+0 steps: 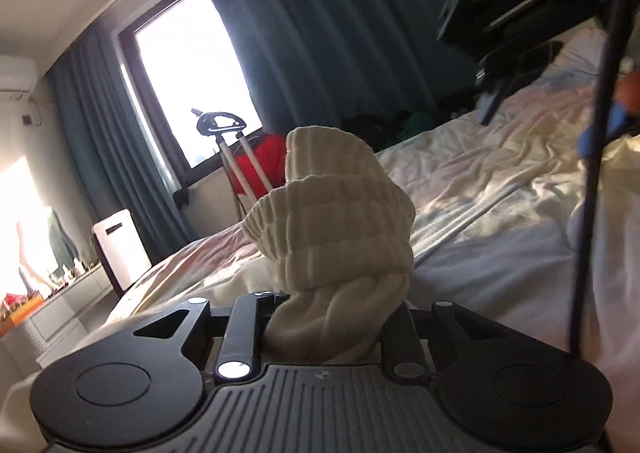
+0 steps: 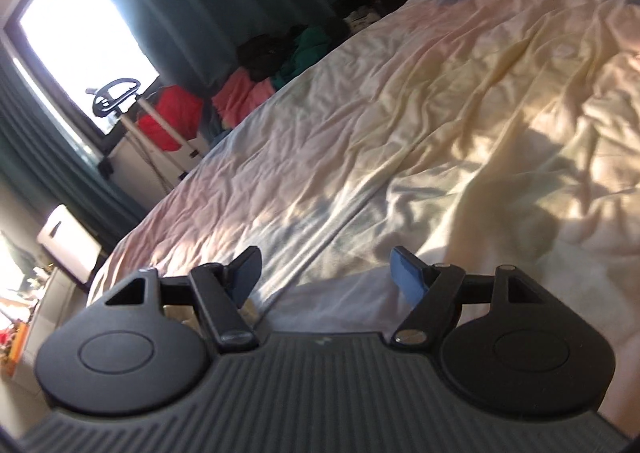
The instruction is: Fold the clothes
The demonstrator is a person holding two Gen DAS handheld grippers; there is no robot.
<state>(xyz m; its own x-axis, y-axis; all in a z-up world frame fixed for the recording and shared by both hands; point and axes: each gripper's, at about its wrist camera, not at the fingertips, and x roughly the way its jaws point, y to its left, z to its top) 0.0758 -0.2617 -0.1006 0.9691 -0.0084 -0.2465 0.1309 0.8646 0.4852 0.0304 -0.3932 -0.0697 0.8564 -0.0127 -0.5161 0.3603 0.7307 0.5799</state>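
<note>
The left gripper pinches a cream ribbed garment bunched upright between its jaws.

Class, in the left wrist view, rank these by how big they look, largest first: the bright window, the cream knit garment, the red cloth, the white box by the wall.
1. Window
2. Knit garment, though it is nearest the camera, so its look is inflated
3. White box
4. Red cloth, partly hidden behind the garment
</note>
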